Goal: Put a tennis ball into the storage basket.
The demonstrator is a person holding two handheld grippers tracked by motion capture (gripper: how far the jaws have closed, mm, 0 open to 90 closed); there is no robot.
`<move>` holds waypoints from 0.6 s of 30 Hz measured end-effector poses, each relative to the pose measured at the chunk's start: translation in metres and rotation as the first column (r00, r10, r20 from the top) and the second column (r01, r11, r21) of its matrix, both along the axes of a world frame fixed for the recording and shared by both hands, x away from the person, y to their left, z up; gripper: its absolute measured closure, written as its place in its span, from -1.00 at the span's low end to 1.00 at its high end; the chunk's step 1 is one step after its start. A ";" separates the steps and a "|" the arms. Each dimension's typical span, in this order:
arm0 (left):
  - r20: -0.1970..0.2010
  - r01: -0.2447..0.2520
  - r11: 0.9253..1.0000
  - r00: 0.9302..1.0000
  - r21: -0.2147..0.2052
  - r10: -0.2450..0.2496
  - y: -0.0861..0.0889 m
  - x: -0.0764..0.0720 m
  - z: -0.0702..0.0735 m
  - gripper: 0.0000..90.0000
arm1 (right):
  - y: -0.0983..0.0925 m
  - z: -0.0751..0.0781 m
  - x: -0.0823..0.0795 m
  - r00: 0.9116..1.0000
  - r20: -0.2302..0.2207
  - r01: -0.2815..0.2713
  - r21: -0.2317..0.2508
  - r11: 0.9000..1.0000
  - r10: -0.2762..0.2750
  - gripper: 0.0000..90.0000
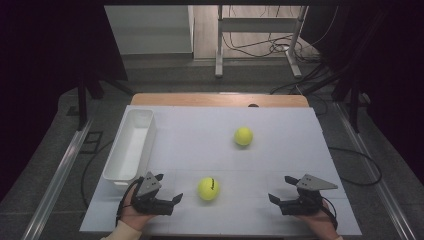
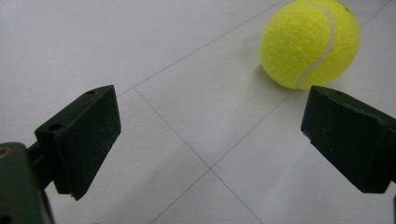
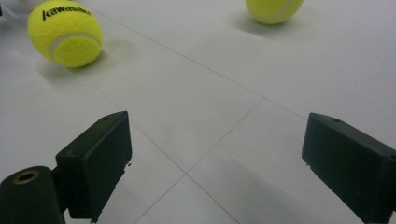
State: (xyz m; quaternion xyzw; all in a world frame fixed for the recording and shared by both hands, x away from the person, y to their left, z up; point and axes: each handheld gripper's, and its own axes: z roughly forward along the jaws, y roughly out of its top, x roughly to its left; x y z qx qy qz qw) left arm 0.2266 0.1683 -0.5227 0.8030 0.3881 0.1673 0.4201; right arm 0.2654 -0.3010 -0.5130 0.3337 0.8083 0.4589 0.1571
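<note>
A: Our left gripper (image 1: 169, 187) sits low at the near left of the white table (image 1: 280, 165), jaws spread wide, nothing between them. The near tennis ball (image 1: 208, 189) lies just to its right, clear of the pads.

B: And in the left gripper view that ball (image 2: 309, 42) sits up past the right-hand jaw, off centre. We'd say swing right first, get the ball square between the jaws, then go in low.

A: Agreed, or a pad nudges it and it rolls. Our right gripper (image 1: 280, 188) waits near right, also agape and empty.

B: Far tennis ball (image 1: 243, 136) sits mid-table; the white bin (image 1: 121, 170) stands far left of us.
</note>
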 end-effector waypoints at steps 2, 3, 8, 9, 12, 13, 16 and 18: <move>0.000 0.000 1.000 1.000 0.000 0.000 0.000 0.000 0.000 -0.87 | 0.000 -0.001 0.001 1.000 -0.003 0.001 -0.005 1.000 -0.001 -0.80; 0.000 0.001 1.000 1.000 -0.002 -0.001 0.000 0.000 0.000 -0.87 | 0.000 -0.001 0.000 1.000 -0.004 0.001 -0.012 1.000 -0.001 -0.80; -0.001 0.005 1.000 1.000 -0.003 -0.005 0.001 -0.001 0.001 -0.87 | 0.002 -0.003 0.000 1.000 -0.010 -0.005 -0.032 0.999 0.005 -0.80; -0.001 0.005 1.000 1.000 -0.003 -0.005 0.001 -0.001 0.001 -0.87 | 0.002 -0.003 0.000 1.000 -0.010 -0.005 -0.032 0.999 0.005 -0.80; -0.001 0.004 1.000 1.000 -0.002 -0.004 0.001 0.000 0.000 -0.87 | 0.003 -0.003 0.000 1.000 -0.017 -0.005 -0.037 0.999 0.004 -0.80; -0.004 0.004 1.000 1.000 -0.005 -0.004 0.001 0.000 0.000 -0.87 | 0.003 -0.003 0.000 1.000 -0.017 -0.005 -0.033 0.999 0.004 -0.81; -0.008 0.005 1.000 1.000 -0.007 -0.005 0.001 0.000 0.000 -0.87 | 0.002 -0.003 0.001 1.000 -0.017 0.006 -0.031 1.000 -0.006 -0.81; -0.008 0.006 1.000 1.000 -0.009 -0.006 0.001 0.000 0.000 -0.87 | 0.001 -0.002 0.001 1.000 -0.016 0.011 -0.035 0.999 -0.012 -0.81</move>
